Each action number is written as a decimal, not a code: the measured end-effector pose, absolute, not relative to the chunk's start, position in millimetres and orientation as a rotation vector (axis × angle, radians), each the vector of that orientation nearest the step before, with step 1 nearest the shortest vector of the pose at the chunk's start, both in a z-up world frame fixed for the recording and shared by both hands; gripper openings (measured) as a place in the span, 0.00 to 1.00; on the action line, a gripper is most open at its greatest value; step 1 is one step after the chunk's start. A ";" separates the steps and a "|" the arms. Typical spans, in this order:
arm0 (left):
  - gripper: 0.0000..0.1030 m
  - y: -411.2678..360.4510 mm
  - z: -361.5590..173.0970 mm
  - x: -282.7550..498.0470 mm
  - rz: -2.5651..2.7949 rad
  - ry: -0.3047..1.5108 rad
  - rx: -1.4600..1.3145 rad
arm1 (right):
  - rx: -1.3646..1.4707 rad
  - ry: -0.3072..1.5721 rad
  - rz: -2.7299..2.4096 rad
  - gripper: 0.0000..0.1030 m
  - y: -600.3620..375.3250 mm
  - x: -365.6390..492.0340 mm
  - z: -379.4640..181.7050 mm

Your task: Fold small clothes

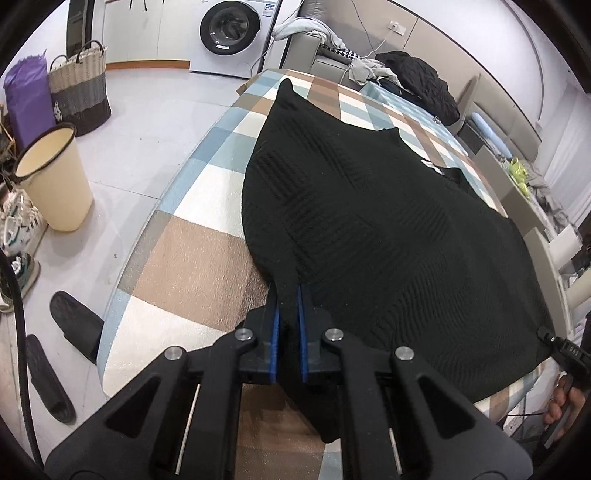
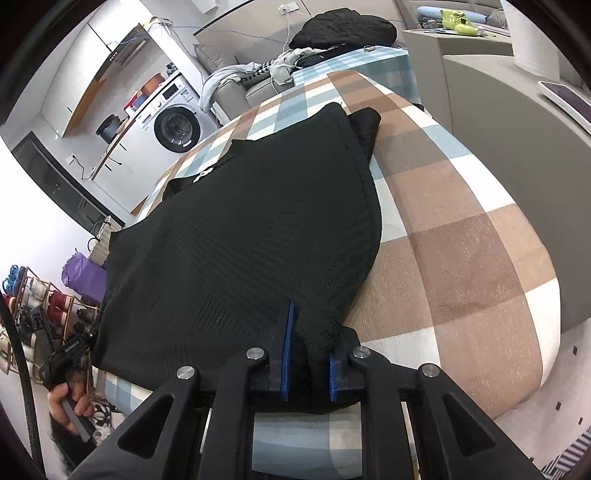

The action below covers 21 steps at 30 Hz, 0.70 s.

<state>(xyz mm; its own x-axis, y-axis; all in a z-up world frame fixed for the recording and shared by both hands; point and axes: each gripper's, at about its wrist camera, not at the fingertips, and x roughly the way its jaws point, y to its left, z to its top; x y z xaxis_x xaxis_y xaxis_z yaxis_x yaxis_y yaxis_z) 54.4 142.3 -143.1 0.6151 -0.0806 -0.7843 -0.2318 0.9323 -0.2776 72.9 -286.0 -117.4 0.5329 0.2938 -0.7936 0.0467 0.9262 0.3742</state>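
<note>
A black knit sweater (image 1: 369, 221) lies spread on the checked table cover (image 1: 192, 258). It also shows in the right wrist view (image 2: 251, 236), on the same cover (image 2: 461, 240). My left gripper (image 1: 287, 295) is shut on the sweater's near left hem corner, with cloth pinched between the blue pads. My right gripper (image 2: 310, 332) is shut on the near right hem corner, with a thick bunch of cloth between the pads. The right gripper also shows at the right edge of the left wrist view (image 1: 550, 339). A white label (image 1: 430, 164) marks the collar at the far end.
A cream bin (image 1: 55, 177), woven basket (image 1: 79, 88), purple bag (image 1: 27, 96), slippers (image 1: 74, 325) and shoes stand on the floor to the left. A washing machine (image 1: 231, 33) is at the back. A sofa with piled clothes (image 1: 417, 77) lies beyond the table.
</note>
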 end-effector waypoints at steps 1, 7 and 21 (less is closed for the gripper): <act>0.05 143.6 -142.4 52.8 0.088 0.907 -0.380 | 0.381 1.006 0.150 0.14 -286.2 75.3 -116.9; 0.05 147.1 -132.9 35.1 0.095 0.871 -0.392 | 0.316 0.930 0.167 0.12 -280.1 66.1 -106.6; 0.08 166.9 -126.5 19.9 0.150 0.861 -0.481 | 0.253 0.883 0.014 0.22 -290.4 72.4 -77.2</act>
<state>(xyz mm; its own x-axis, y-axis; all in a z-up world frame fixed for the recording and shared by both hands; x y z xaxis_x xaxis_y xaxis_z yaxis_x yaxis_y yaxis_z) 19.9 166.9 -126.5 0.6487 -0.0646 -0.7583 -0.3166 0.8831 -0.3462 72.4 -290.4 -77.2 0.6364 0.1162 -0.7625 0.0924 0.9700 0.2249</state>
